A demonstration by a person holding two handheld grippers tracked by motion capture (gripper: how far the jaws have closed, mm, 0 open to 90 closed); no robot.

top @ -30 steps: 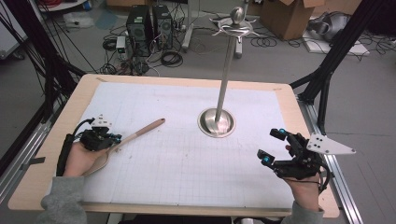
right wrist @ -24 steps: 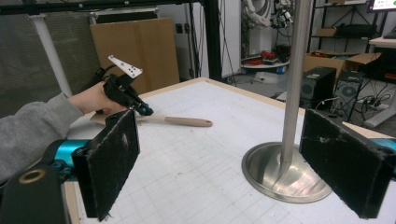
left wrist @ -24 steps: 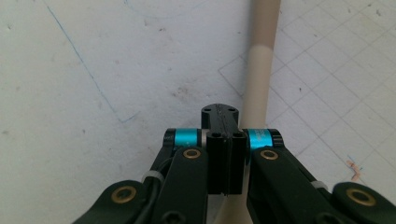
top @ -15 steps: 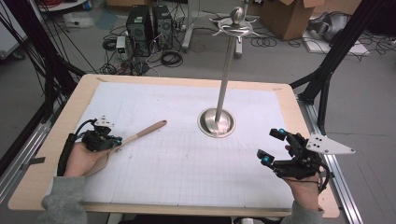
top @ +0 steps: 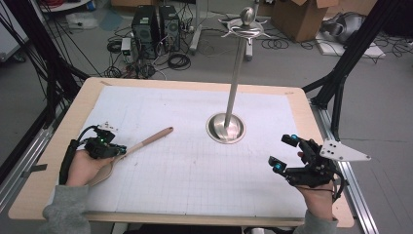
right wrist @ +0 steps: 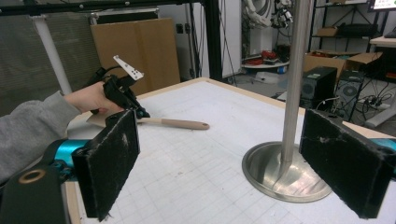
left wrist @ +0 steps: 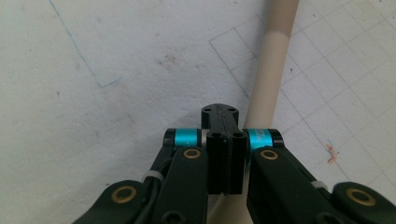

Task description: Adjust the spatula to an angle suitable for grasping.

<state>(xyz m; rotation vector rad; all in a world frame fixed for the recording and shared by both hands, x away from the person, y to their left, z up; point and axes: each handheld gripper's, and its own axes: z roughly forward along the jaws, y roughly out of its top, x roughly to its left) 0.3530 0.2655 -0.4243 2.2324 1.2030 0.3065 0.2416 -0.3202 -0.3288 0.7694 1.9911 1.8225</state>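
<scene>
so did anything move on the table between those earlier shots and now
Nothing visibly changed. The left hand-held gripper is shut on the wooden spatula as before, its handle angled toward the metal stand. The right hand-held gripper stays open near the right edge of the table.

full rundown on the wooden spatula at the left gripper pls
The long light-brown wooden spatula has a round, smooth handle with a rounded end and a flat, wider blade near the person's left hand. It lies on the white gridded paper sheet, handle pointing toward the steel stand base without reaching it. The left gripper's black tongs are shut and sit over the handle's lower part; whether they pinch it isn't clear.
</scene>
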